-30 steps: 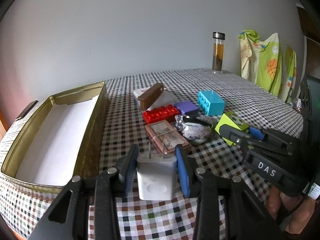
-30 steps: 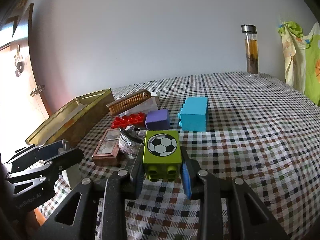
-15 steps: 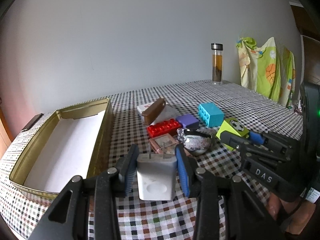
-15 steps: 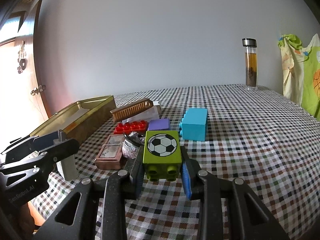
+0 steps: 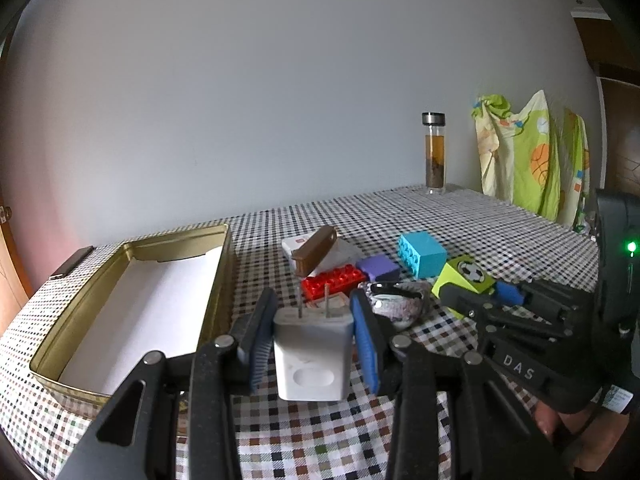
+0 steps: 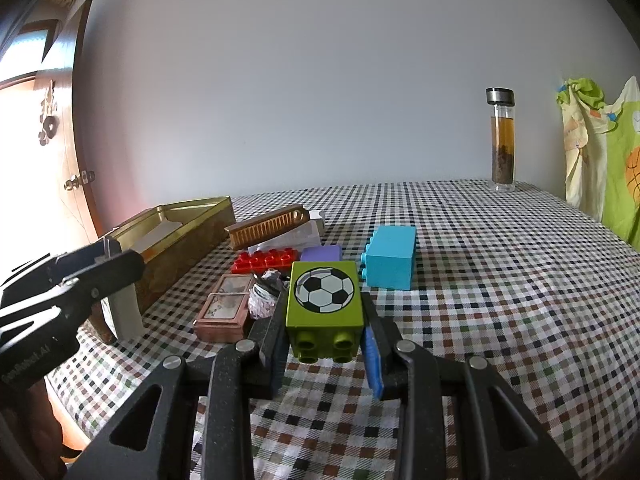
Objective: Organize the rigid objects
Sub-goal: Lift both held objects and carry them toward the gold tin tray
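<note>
My left gripper [image 5: 313, 340] is shut on a white plug charger [image 5: 312, 356], prongs pointing away, held above the checked tablecloth just right of the open gold tin [image 5: 132, 300]. My right gripper [image 6: 325, 320] is shut on a green toy block with a football print [image 6: 325, 300], lifted over the cloth. From the left wrist view the green block [image 5: 464, 274] and right gripper show at the right. The right wrist view shows the charger [image 6: 124, 312] and left gripper at the left, beside the tin [image 6: 188, 224].
A pile lies mid-table: brown comb [image 6: 268, 226] on a white box, red brick [image 6: 266, 260], purple block [image 6: 321, 253], cyan block [image 6: 390, 258], brown framed case [image 6: 224, 312], a wrapped lump [image 6: 264, 296]. A glass bottle [image 6: 502, 140] stands at the back. Green cloth [image 5: 528, 156] hangs at the right.
Both wrist views have tilted upward, so the table sits lower in frame. The charger and the green block stay gripped and lifted; the pile has not moved.
</note>
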`<state>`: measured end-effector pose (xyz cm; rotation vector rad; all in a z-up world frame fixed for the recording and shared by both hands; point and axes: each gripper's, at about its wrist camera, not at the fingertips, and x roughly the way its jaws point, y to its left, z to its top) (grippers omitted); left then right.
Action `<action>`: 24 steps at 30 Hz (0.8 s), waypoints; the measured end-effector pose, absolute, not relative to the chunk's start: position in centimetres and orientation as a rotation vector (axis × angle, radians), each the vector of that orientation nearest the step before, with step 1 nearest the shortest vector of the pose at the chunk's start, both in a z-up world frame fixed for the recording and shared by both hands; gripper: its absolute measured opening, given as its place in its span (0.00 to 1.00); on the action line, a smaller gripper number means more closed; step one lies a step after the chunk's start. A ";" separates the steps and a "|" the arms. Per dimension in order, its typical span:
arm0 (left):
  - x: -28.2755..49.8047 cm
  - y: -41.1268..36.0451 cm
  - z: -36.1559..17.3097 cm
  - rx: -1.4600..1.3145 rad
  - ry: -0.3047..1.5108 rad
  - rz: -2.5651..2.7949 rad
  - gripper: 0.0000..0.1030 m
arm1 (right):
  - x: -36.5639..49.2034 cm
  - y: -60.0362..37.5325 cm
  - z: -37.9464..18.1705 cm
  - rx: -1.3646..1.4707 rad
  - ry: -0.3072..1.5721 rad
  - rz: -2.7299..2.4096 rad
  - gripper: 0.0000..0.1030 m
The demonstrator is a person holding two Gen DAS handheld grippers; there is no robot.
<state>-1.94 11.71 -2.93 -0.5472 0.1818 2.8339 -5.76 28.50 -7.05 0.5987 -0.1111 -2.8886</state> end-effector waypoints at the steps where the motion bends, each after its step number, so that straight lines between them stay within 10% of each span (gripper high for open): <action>1: -1.9 11.7 -2.9 -0.544 0.180 2.835 0.35 | -5.7 28.5 -7.1 0.595 -0.106 -2.889 0.33; 24: -1.4 9.4 -2.2 -0.448 0.131 2.902 0.35 | -5.0 27.3 -6.4 0.529 -0.031 -2.896 0.33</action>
